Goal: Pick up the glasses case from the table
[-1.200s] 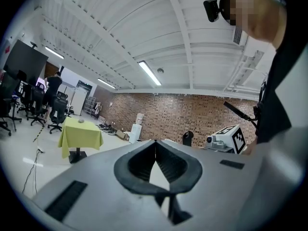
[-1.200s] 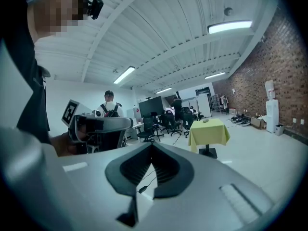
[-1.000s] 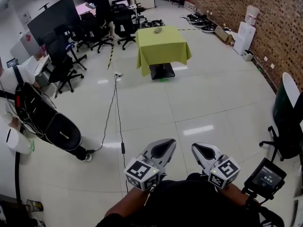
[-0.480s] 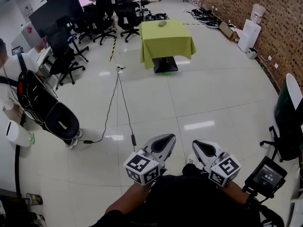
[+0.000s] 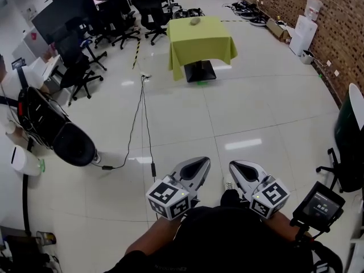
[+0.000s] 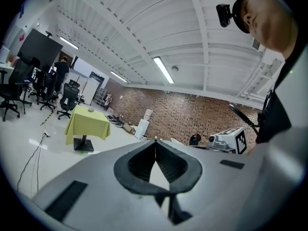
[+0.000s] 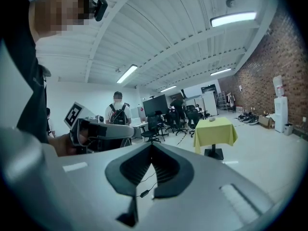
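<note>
At the near edge, left gripper (image 5: 200, 161): held low before the person's dark-clad body, pointing out over the floor; its jaws are pressed together tip to tip, with nothing between them.
Beside it, right gripper (image 5: 235, 165): just to the right of the left one and pointing much the same way; its jaws also meet at the tips, with nothing between them.
Small screen (image 5: 318, 207): on a stand at the person's right, near the right gripper.
Floor (image 5: 256, 112): pale glossy tiles that catch the ceiling lights, lying between the grippers and the table.
Cable (image 5: 141, 124): black, running along the floor from near the left gripper toward the table's left side.
Bystander (image 5: 57, 135): at the left edge in a white top with a black backpack, well apart from the grippers.
Side chair (image 5: 347, 141): a dark office chair at the right edge.
Table (image 5: 205, 44): across the floor, well apart from both grippers, on one pedestal foot and draped in a yellow-green cloth.
Case (image 5: 195, 21): small and greyish, lying on the cloth near the table's far edge; neither gripper touches it.
Chairs (image 5: 114, 27): black office chairs clustered left of and behind the table.
Monitor (image 5: 60, 13): large and dark, standing by those chairs.
Wall (image 5: 335, 10): brick, along the right side.
Dispenser (image 5: 303, 30): white, standing against the wall.
</note>
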`<control>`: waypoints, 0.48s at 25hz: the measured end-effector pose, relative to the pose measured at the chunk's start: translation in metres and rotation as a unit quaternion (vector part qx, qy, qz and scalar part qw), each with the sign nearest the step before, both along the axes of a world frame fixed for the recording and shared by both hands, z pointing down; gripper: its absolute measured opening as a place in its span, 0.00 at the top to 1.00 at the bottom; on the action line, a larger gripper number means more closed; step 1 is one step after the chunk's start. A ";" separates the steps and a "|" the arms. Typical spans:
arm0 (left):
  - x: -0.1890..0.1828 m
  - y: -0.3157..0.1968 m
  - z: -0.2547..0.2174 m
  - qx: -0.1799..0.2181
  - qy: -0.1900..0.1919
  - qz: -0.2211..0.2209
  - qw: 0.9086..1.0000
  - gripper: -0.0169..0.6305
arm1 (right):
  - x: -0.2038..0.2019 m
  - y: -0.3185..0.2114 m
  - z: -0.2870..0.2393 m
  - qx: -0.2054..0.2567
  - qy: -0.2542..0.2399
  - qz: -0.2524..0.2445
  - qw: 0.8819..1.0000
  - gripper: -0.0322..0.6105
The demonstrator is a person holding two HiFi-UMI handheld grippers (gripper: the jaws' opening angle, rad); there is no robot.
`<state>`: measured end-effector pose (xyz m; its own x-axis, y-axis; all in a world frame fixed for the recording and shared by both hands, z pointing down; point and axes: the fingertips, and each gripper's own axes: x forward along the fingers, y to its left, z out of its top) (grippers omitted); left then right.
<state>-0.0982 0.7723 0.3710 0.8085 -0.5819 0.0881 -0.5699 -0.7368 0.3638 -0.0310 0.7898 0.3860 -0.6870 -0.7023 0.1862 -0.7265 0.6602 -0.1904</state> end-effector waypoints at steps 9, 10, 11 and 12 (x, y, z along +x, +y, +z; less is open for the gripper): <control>0.017 -0.048 -0.004 0.029 0.000 -0.024 0.999 0.96 | 0.016 -0.055 0.005 0.007 -0.010 -0.017 1.000 0.95; 0.020 -0.053 -0.005 0.030 0.000 -0.025 0.999 0.96 | 0.018 -0.060 0.004 0.008 -0.011 -0.019 1.000 0.95; 0.023 -0.058 -0.006 0.030 -0.001 -0.025 0.999 0.96 | 0.020 -0.065 0.003 0.008 -0.012 -0.021 1.000 0.95; 0.027 -0.063 -0.007 0.030 -0.002 -0.025 0.999 0.96 | 0.023 -0.071 0.002 0.008 -0.013 -0.022 1.000 0.95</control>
